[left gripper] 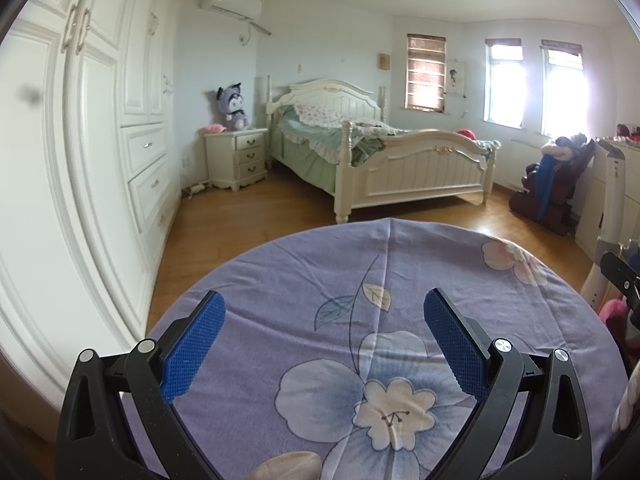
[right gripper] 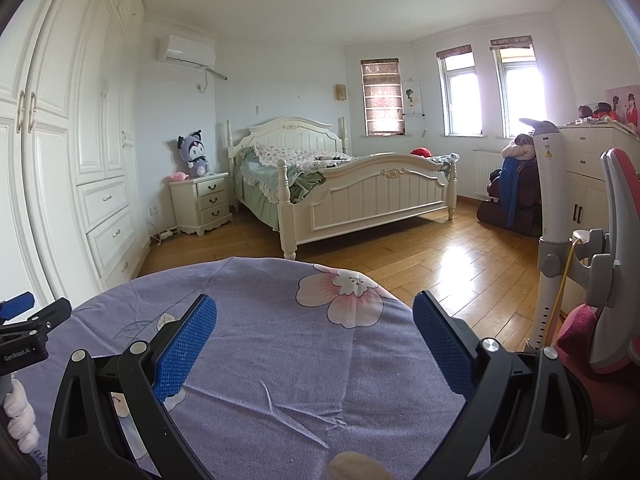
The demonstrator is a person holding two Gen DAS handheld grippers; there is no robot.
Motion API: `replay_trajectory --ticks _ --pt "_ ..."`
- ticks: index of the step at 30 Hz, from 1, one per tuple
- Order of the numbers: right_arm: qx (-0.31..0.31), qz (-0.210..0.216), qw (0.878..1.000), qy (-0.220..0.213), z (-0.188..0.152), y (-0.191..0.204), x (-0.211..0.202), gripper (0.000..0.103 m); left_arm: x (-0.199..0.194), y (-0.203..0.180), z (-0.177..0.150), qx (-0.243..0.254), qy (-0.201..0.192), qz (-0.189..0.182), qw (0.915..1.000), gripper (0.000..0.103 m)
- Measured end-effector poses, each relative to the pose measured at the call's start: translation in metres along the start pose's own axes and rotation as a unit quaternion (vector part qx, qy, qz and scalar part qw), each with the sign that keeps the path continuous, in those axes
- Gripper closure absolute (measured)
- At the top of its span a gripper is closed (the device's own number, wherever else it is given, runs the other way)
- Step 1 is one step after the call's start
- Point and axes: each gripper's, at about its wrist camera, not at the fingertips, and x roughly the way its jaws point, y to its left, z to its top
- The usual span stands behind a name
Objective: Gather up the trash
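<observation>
No trash shows in either view. My left gripper (left gripper: 325,308) is open and empty, its blue pads spread wide above a round table with a purple flowered cloth (left gripper: 304,280). My right gripper (right gripper: 314,312) is open and empty too, above the same cloth (right gripper: 280,360). The left gripper's black body and one blue pad also show at the left edge of the right wrist view (right gripper: 24,320). Part of the right gripper shows at the right edge of the left wrist view (left gripper: 620,276).
A cream bed (right gripper: 360,188) with green bedding stands across the wood floor (right gripper: 440,256). A nightstand (right gripper: 202,204) with a purple plush toy (right gripper: 194,156) is beside it. White wardrobes (left gripper: 80,160) line the left wall. A pink and white chair (right gripper: 616,280) stands close at right.
</observation>
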Motion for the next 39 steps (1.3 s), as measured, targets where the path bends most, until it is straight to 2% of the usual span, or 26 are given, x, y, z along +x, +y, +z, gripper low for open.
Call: replay_trajectory --ticks 2,5,7,9,16,21,30,39 --pt "0.007 -0.012 1.0 0.014 -0.001 -0.001 0.003 0.005 -0.002 -0.001 0.0 -0.002 -0.003 0.0 1.0 0.005" --pt "0.043 -0.036 0.997 0.06 -0.001 -0.006 0.017 0.005 -0.004 -0.001 -0.001 -0.001 -0.005 -0.002 1.0 0.005" --pt "0.044 -0.081 0.992 0.091 -0.003 -0.007 0.027 0.005 -0.005 0.0 -0.001 -0.001 -0.007 -0.003 1.0 0.005" --pt "0.045 -0.105 0.989 0.098 -0.005 -0.009 0.031 0.005 -0.005 -0.001 -0.001 0.001 -0.004 -0.004 1.0 0.005" --pt "0.028 -0.138 0.984 0.109 -0.008 -0.008 0.035 0.005 -0.003 -0.005 -0.002 0.006 0.002 0.002 1.0 0.005" --pt "0.032 -0.123 0.985 0.115 -0.008 -0.01 0.036 0.005 -0.005 -0.006 -0.002 0.012 -0.004 0.004 0.9999 0.005" --pt "-0.002 -0.125 0.987 0.105 -0.005 0.003 0.033 0.005 -0.004 -0.003 0.0 0.01 -0.002 0.006 0.9999 0.005" --pt "-0.002 -0.125 0.986 0.11 -0.005 0.004 0.035 0.005 -0.004 -0.002 0.0 0.011 -0.004 0.006 0.9999 0.005"
